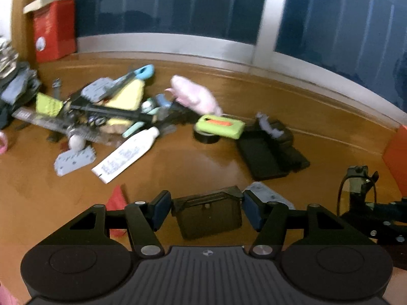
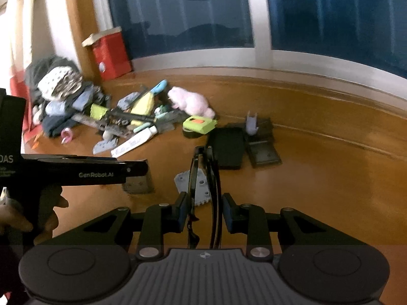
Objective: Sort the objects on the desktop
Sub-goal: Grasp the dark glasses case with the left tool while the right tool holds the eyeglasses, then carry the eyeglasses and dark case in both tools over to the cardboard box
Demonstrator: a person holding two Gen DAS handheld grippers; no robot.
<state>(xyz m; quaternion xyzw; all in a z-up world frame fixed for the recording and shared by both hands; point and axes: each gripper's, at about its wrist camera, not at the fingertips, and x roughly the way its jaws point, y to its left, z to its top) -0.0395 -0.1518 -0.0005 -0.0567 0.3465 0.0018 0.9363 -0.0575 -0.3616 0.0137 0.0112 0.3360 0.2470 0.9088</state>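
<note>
Left wrist view, from its left edge: a heap of folded cloth (image 1: 15, 89) is cut off by the frame, and a red box (image 1: 54, 29) stands upright against the window wall. Next comes the pile of clutter (image 1: 101, 106), blurred, its pieces overlapping so that few can be named. A white tube (image 1: 128, 151) lies at the near edge of the pile, a grey toothed plate (image 1: 73, 158) just left of it. A pink plush toy (image 1: 194, 96) lies right of the pile. A green case (image 1: 220, 125) rests on a black tape roll (image 1: 206, 136), which it mostly hides. Further right, flat black cases (image 1: 269, 152) lie side by side with a small grey figure (image 1: 267, 124) on top.

The left gripper (image 1: 206, 211) has its jaws spread either side of a small dark translucent box (image 1: 208, 212); whether the pads touch it is unclear. A red scrap (image 1: 115, 199) is half hidden behind the left finger.

Right wrist view shows the right gripper (image 2: 202, 214) with its jaws closed in on a pair of black-framed glasses (image 2: 203, 178), held edge-on, partly covering a grey perforated plate (image 2: 195, 185). Bare orange-brown worktop (image 2: 330, 165) stretches from the black cases to the window sill on the right.
</note>
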